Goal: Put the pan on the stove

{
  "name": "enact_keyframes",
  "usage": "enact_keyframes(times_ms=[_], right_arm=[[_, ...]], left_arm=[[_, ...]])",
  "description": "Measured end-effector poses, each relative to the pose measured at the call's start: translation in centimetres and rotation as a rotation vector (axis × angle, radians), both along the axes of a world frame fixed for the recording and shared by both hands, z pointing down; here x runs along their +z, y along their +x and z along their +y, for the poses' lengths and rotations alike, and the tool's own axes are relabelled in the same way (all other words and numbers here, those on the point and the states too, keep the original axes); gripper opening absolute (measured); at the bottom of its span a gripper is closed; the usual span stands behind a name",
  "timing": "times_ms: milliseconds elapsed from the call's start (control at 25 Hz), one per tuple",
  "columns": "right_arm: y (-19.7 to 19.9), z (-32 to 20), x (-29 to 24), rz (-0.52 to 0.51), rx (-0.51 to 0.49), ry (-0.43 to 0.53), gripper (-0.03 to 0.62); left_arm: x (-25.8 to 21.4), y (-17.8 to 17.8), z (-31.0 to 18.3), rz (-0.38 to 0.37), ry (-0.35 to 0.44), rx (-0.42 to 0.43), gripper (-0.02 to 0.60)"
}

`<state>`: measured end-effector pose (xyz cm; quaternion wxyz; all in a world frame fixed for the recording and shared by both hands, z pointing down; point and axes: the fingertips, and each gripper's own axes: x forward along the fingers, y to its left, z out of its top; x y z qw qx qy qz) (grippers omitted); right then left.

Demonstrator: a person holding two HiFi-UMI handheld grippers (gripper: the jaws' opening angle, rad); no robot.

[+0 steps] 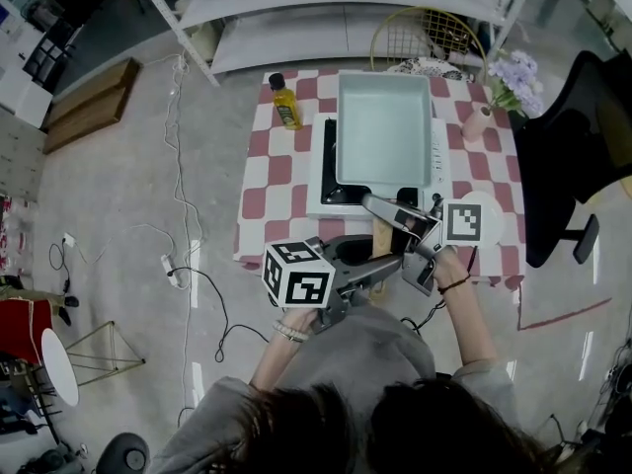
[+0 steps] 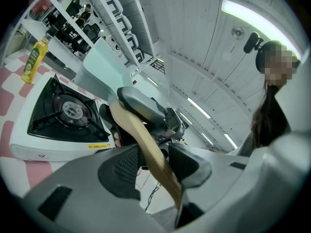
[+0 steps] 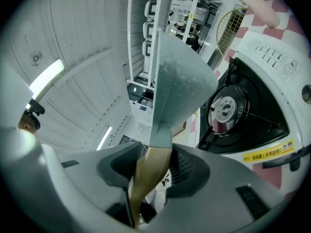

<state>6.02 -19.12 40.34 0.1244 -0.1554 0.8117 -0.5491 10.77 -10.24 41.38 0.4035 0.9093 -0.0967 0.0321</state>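
One table point(image 1: 281, 171) under a red-and-white checked cloth carries one white portable stove point(image 1: 318, 181) with a single black burner point(image 2: 73, 109). One pale blue-green rectangular pan point(image 1: 383, 126) is in view. From the head view it lies over the stove top. Both gripper views show it held aloft and tilted, with the burner uncovered beneath it, so it is not seated on the grate. The pan has one wooden handle point(image 1: 382, 242), projecting toward the person. Two hand-held grippers are present and both are engaged on this handle. The left gripper point(image 2: 154, 165) has its two jaws clamped against either side of the wood, at the end nearer the person. The right gripper point(image 3: 150, 168) likewise pinches the handle between its two ribbed pads, at the end nearer the pan, where the wood meets the grey metal neck. In the head view the left gripper point(image 1: 383, 265) reaches in from the left and the right gripper point(image 1: 393, 215) from the right. Each carries one marker cube. Other items on the table: one yellow oil bottle point(image 1: 286, 102) at the far left corner, upright and apart from the stove; one pink vase point(image 1: 477, 122) with pale purple flowers at the far right; one gold wire basket point(image 1: 427, 34) at the far edge.
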Motion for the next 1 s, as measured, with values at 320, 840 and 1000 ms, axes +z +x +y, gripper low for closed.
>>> enact_keyframes(times_ms=[320, 840, 1000], right_arm=[[0.1, -1.1, 1.4, -0.023, 0.010, -0.040, 0.179], [0.1, -2.4, 3.9, -0.040, -0.005, -0.108, 0.179], [0.0, -2.3, 4.6, -0.058, -0.008, -0.146, 0.179]], left_arm=[[1.1, -0.1, -1.0, -0.016, -0.042, 0.015, 0.192], [2.9, 0.0, -2.2, -0.037, -0.111, 0.002, 0.192], [3.5, 0.0, -2.3, -0.042, -0.129, -0.003, 0.192]])
